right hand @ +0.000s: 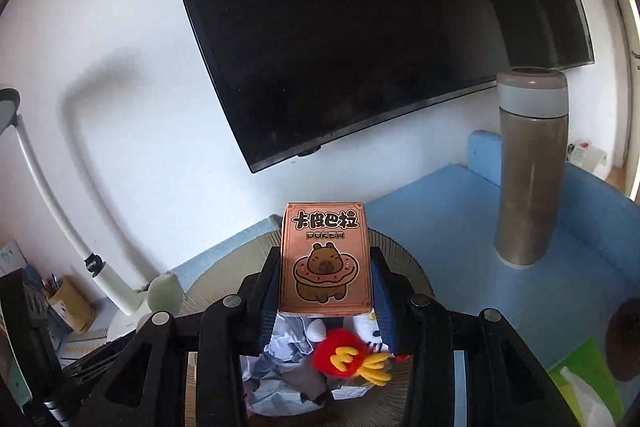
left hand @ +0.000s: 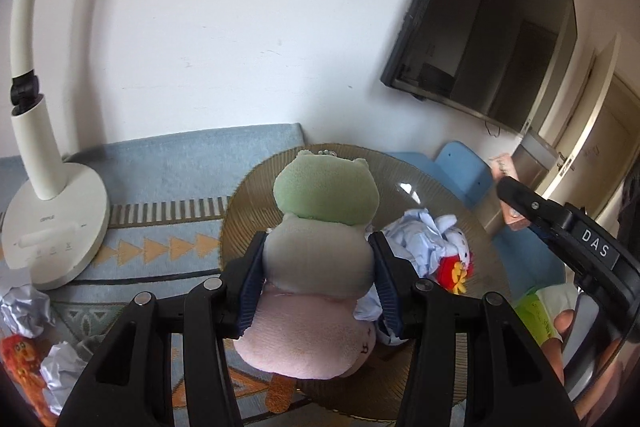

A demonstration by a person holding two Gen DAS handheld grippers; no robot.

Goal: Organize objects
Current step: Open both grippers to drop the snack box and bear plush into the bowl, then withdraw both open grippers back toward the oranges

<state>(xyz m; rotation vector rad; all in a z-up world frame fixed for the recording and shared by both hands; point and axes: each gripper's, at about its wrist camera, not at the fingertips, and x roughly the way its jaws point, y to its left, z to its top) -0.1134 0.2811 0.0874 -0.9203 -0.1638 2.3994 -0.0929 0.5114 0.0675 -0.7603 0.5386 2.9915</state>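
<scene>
Two grippers, each gripping: plush, card box.

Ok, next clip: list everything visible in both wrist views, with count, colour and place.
plush toy: one, green head, grey and pink body, between the left gripper's fingers.
card box: one, copper with a capybara, between the right gripper's fingers.
round tray: one, brownish, ribbed rim, under both grippers.
crumpled paper: pale blue, in the tray; more on the mat.
red and yellow toy: one, in the tray.
desk lamp: one, cream, left on the mat.
patterned mat: one, blue.
bottle: one, grey-brown, upright, right.
screen: one, black, on the wall.
tissue pack: one, green, lower right.
left gripper: black, closed on the plush.
right gripper: black, closed on the box.
</scene>
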